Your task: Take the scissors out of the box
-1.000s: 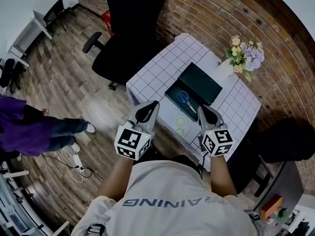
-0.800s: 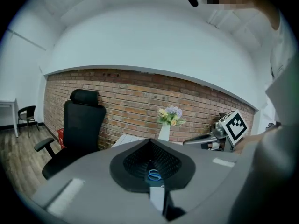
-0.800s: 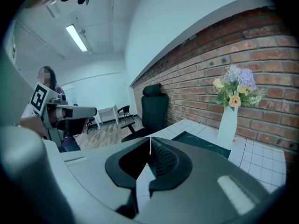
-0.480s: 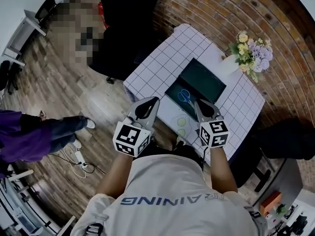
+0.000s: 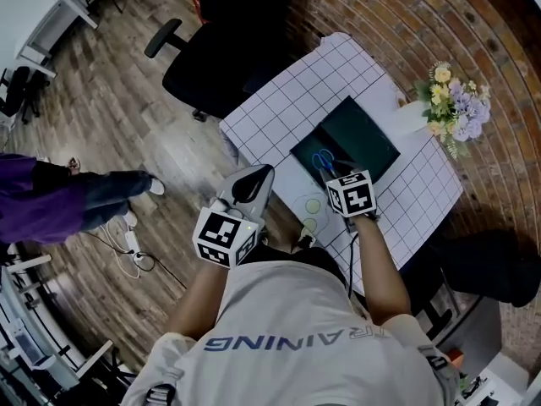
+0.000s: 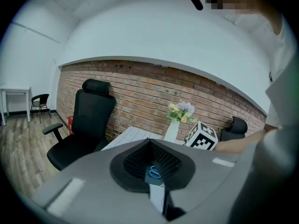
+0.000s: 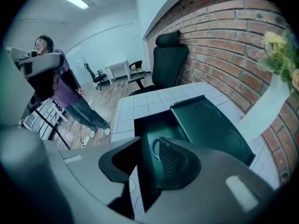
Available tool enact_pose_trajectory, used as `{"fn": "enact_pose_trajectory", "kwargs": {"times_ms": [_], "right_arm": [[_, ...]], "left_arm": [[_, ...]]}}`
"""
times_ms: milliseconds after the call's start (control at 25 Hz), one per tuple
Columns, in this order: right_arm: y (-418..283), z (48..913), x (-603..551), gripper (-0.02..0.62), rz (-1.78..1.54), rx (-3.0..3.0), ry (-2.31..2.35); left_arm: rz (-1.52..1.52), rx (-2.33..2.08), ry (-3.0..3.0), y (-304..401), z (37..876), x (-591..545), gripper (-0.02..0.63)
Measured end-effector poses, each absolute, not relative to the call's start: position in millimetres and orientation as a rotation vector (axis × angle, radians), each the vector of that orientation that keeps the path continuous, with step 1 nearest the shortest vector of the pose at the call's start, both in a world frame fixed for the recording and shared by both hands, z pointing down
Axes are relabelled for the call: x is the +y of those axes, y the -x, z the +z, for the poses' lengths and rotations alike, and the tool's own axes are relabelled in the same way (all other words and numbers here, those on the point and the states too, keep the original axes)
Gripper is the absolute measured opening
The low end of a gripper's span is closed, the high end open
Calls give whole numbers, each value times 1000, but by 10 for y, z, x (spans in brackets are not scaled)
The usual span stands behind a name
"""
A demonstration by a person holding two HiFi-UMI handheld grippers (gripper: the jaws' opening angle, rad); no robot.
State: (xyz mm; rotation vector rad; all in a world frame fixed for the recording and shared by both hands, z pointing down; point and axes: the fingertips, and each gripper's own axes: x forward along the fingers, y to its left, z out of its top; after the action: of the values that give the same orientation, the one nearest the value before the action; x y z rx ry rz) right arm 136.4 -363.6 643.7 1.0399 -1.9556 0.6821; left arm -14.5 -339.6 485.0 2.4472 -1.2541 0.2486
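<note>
Blue-handled scissors (image 5: 323,161) lie inside an open dark green box (image 5: 306,151) on the checked table (image 5: 287,108); the box's lid (image 5: 365,135) lies flat behind it. My right gripper (image 5: 336,170) points steeply down over the near end of the box. Its jaws have just been opening and stand open. In the right gripper view, a scissors handle loop (image 7: 155,149) shows in the gap of the right gripper (image 7: 149,142), with no pad touching it. My left gripper (image 5: 267,171) hovers at the table's near left edge, its tips meeting, holding nothing. The scissors (image 6: 153,172) show far below it.
A white vase of flowers (image 5: 452,108) stands at the table's far right by the brick wall. Two pale round discs (image 5: 312,206) lie on the cloth near the box. A black office chair (image 5: 211,66) stands beyond the table. A person in purple (image 5: 51,205) stands at left.
My right gripper has dropped and tipped down over the box, and its jaws have gone from shut to open. The left gripper has sunk slightly.
</note>
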Motion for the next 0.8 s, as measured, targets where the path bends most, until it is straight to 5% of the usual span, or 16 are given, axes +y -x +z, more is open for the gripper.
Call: {"fn": "enact_pose_trajectory", "kwargs": {"times_ms": [800], "right_arm": [[-1427,7413,-3951,147,650,-1541,-914]], "left_arm": [[216,-1381,-2330,812,4957,-3428,3]]}}
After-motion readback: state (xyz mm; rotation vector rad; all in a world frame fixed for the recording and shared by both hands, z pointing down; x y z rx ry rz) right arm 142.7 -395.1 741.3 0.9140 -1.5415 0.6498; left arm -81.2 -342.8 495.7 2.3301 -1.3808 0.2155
